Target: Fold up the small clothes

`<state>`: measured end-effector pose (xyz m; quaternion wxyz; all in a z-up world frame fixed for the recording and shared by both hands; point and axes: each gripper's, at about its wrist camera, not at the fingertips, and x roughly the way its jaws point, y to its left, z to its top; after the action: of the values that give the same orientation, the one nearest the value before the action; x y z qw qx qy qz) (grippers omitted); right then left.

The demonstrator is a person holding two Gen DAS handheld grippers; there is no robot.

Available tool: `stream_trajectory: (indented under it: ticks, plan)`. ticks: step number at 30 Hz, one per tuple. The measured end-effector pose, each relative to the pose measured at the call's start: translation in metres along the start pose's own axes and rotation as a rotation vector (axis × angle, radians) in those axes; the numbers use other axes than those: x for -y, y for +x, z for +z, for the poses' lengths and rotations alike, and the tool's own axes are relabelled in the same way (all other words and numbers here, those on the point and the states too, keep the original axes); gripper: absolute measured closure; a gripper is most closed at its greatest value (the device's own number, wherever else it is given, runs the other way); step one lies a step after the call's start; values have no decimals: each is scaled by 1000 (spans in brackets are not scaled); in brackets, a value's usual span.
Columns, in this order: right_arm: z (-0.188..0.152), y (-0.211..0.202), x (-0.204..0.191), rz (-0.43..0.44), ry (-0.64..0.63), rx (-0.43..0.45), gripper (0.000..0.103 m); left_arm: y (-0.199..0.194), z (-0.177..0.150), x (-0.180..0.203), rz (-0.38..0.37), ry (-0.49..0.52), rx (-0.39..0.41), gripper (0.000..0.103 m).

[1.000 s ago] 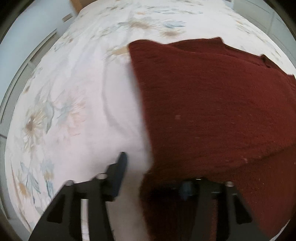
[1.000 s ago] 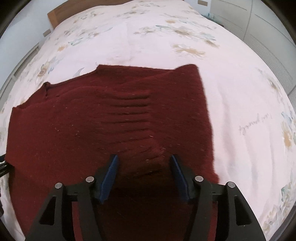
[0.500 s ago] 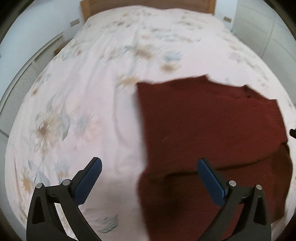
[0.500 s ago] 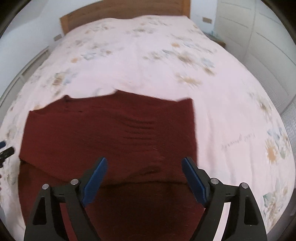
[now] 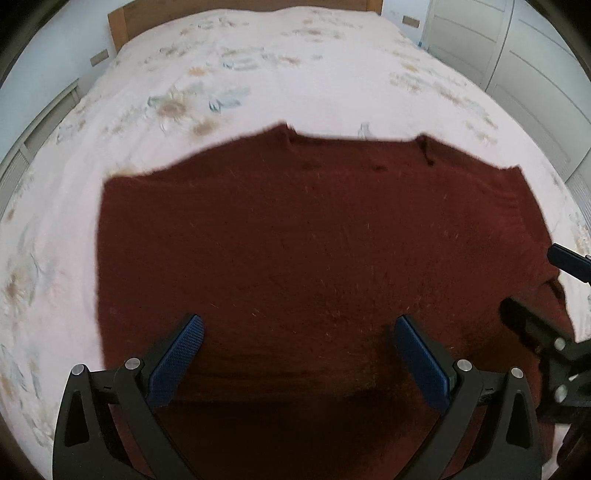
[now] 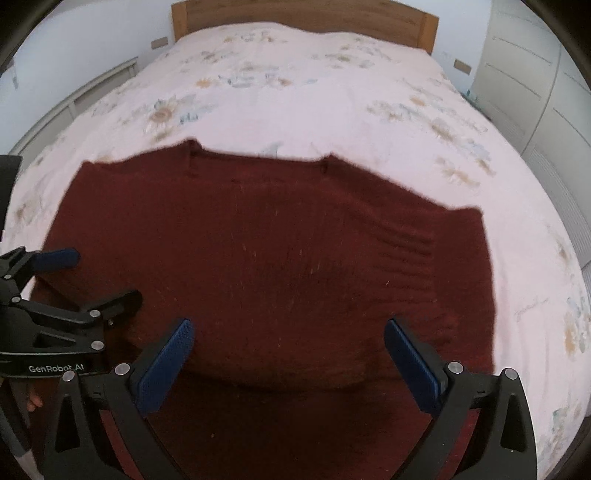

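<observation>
A dark red knitted sweater [image 5: 303, 236] lies flat on the bed, its upper layer folded over a lower layer near me; it also shows in the right wrist view [image 6: 273, 251]. My left gripper [image 5: 300, 328] hovers above the sweater's near part, jaws wide open and empty. My right gripper [image 6: 288, 332] hovers above the sweater too, jaws wide open and empty. The right gripper shows at the right edge of the left wrist view [image 5: 535, 295]. The left gripper shows at the left edge of the right wrist view [image 6: 107, 277].
The bed [image 6: 295, 92] has a white floral cover and a wooden headboard [image 6: 303, 14] at the far end. White wardrobe doors [image 6: 535, 74] stand to the right. A low white shelf [image 6: 96, 85] runs along the left wall.
Both grippers let go of the sweater, opened wide, and pulled back and up. The folded sweater now lies flat on the bed.
</observation>
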<state>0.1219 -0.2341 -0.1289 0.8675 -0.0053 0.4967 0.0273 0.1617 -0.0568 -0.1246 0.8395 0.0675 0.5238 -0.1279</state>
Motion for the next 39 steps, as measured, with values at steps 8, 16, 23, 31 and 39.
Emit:
stream_trajectory:
  ticks: [8,16,23,31,39]
  plan:
    - [-17,17,33,-55,33,-3,1,11,-10,-9,55,45,12,1]
    - [-34,8,97,-37,163,15,1,8,-23,-48,39,-24,16,1]
    - [-43,-48,115,0,183,73,1,-20,-21,-54,28,-36,-4,1]
    - [-88,-105,128,14,186,51,1,-90,-58,-61,12,-50,22,1]
    - [-158,-109,122,30,243,-71,1,-112,-126,-72,-4,-146,-37,1]
